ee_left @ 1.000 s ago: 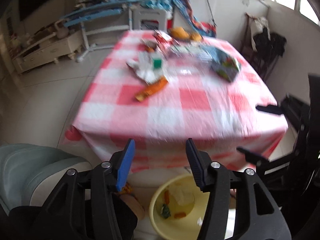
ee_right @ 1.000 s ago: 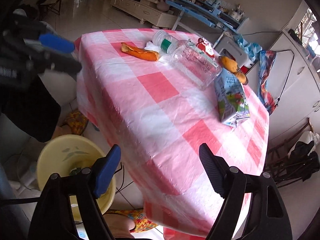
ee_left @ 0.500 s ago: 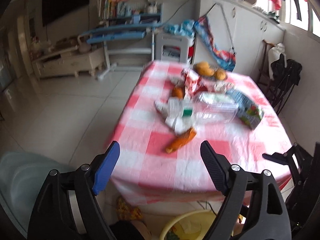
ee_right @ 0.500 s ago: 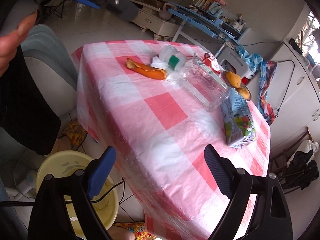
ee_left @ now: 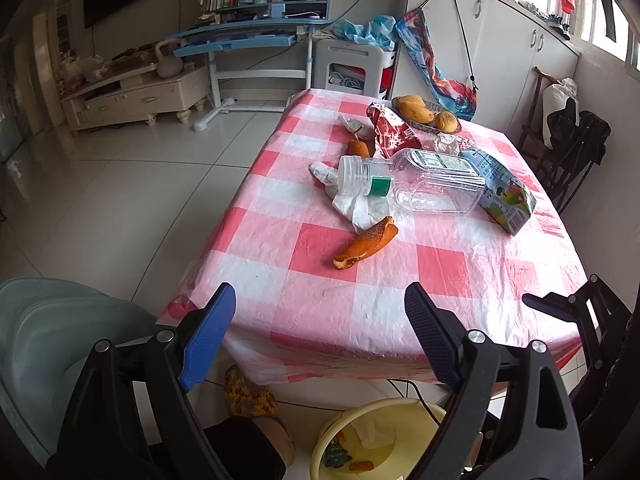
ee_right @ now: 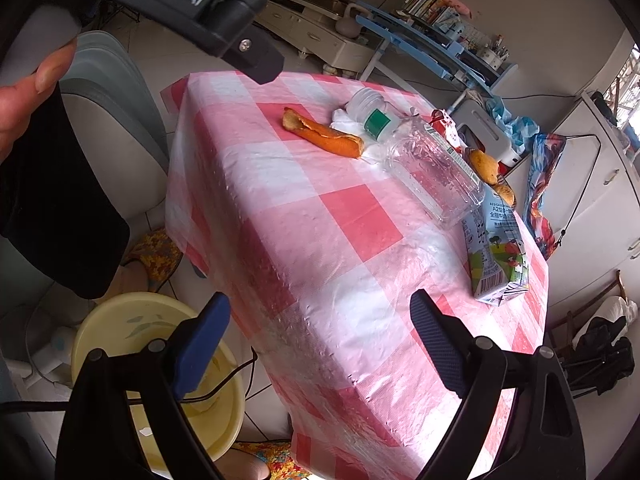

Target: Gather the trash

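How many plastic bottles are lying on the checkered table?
1: the clear plastic bottle lies on its side mid-table, neck over the white tissue, base against the milk carton. Others could hide behind the red snack bag.

Pink-and-white checked tabletop (ee_left: 320, 240), orange peel (ee_left: 366, 243), clear bottle (ee_left: 432, 184) with a green band, pale yellow basin (ee_right: 120, 320), white tissue (ee_left: 360, 204).

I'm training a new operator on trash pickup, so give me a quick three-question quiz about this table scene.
1. True or false: the left gripper is shut on the orange peel.
2. What lies directly under the clear plastic bottle's neck? A) crumpled white tissue B) milk carton C) red snack wrapper
3. Fill in: the yellow basin stands on the ____.

Key: 1 false, both grippers are open; 2 A; 3 floor.
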Available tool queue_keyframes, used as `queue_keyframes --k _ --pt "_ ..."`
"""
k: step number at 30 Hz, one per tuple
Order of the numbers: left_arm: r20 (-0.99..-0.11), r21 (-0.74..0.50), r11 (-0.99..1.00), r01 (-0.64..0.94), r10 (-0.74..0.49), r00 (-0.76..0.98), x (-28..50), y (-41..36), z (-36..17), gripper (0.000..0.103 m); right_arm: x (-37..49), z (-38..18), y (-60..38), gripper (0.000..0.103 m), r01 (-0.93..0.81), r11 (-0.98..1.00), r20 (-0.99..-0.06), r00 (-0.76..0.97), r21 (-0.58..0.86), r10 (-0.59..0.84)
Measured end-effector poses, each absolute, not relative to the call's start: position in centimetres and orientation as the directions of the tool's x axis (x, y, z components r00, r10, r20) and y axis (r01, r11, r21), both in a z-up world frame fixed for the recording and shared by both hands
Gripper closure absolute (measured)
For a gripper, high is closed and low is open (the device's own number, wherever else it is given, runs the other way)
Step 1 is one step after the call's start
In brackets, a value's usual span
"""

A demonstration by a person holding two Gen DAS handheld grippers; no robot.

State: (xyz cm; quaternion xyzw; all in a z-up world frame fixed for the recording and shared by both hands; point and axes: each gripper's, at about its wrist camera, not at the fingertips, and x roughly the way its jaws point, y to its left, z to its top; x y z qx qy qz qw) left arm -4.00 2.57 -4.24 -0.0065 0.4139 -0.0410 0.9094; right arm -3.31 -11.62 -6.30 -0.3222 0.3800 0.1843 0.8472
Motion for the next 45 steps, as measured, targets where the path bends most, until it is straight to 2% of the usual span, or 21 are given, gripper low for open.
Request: queue_keyframes --k 45 --pt "-0.756 -0.045 0.996 0.083 -0.089 0.649 -3.97 2.14 -4.68 0.020 -3.84 -6.45 -10.79 0.013 -0.571 0.700 -0.755 0.652 -0.428 0.070"
